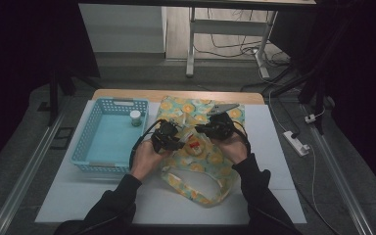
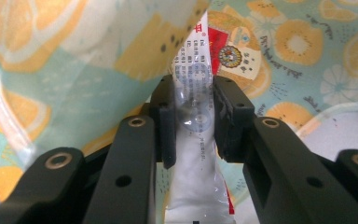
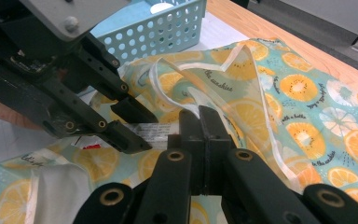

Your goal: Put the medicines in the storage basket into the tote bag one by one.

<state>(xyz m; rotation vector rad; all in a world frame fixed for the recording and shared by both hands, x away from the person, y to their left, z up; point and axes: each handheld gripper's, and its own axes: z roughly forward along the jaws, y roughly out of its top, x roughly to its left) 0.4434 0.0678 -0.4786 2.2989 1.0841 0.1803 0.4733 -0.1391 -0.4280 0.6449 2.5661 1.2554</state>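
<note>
Meanwhile left tongs (image 2: 193, 121) grip packet (image 2: 196, 154), right tongs (image 3: 199, 122) pinch bag (image 3: 307, 93)

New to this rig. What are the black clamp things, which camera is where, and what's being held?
No robot here: a person holds a two-fingered hand gripper in each hand. One camera looks down on the table from above; the others ride on each gripper, looking along its black fingers. On the white table lie a fruit-print cloth bag and a light-blue perforated plastic basket containing a small white-lidded jar. The left gripper pinches a white printed plastic sachet at the bag's mouth. The right gripper is shut on the bag's rim.
</note>
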